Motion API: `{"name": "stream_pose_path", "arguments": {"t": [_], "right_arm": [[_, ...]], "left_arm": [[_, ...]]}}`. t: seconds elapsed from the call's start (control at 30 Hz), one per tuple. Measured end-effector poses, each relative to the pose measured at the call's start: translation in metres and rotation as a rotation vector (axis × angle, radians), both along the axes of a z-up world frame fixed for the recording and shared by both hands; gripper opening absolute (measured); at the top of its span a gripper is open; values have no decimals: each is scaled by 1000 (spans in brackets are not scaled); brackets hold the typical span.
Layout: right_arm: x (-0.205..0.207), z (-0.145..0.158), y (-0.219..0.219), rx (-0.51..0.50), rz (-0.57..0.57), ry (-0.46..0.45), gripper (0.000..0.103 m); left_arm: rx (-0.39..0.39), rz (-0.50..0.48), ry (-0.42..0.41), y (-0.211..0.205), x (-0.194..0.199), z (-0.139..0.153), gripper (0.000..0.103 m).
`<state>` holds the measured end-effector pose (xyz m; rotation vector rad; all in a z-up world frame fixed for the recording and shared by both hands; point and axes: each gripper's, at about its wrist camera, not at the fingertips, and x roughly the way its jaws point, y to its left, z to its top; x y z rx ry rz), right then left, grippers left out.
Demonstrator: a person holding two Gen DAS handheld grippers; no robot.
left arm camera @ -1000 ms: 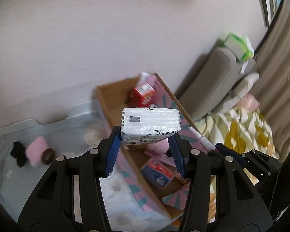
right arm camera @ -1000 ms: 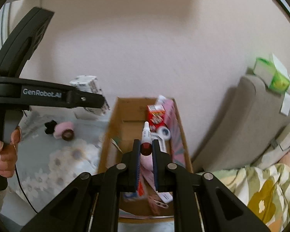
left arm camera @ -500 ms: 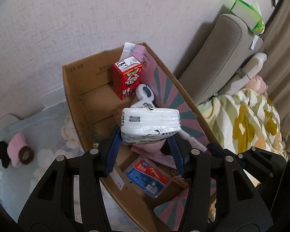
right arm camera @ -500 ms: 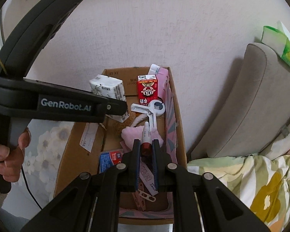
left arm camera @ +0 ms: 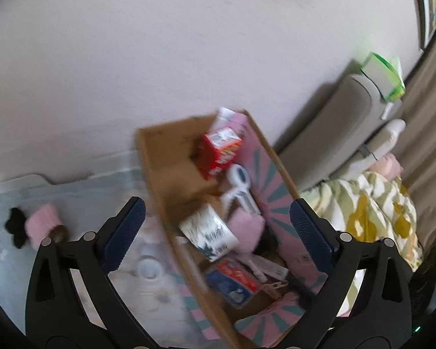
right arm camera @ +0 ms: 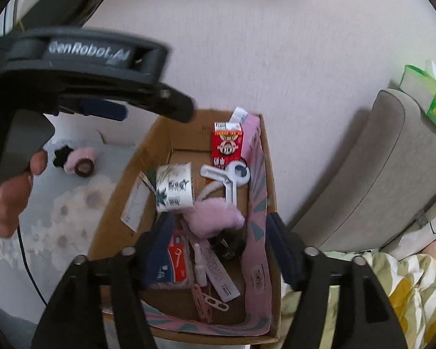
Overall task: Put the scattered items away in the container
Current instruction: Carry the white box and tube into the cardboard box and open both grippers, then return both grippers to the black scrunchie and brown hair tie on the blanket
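A cardboard box (right arm camera: 266, 157) is sitting against a pale wall beside a grey sofa (right arm camera: 372, 174). The tissue pack (right arm camera: 175, 187) is lying inside near its left wall, long axis toward the wall. The left gripper (left arm camera: 218, 229) and right gripper (right arm camera: 218, 250) are both gaping wide, holding nothing.

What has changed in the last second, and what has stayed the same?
Both grippers let go. The left gripper opened and the tissue pack now lies in the cardboard box. The right gripper opened too, and its small tube now lies in the box. The pink hair tie stayed outside, on the mat.
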<state>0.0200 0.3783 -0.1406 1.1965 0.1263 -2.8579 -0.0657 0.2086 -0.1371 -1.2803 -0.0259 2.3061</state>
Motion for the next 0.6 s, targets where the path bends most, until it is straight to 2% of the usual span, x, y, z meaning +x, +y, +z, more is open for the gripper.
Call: {"name": "stream_pose_path", "arguments": {"t": [0.13,0.33,0.6], "right_arm": [[0,8,2,-10,-29,12,66],[5,30,-14,-3,-38,62,67],[2,53,-57,-33,14,120,67]], "left_arm": [[-12,96,11,-44,-6,7,100],[20,254,-13,-142,-8,11,100],[69,447,28,-260,17,30,100]]}}
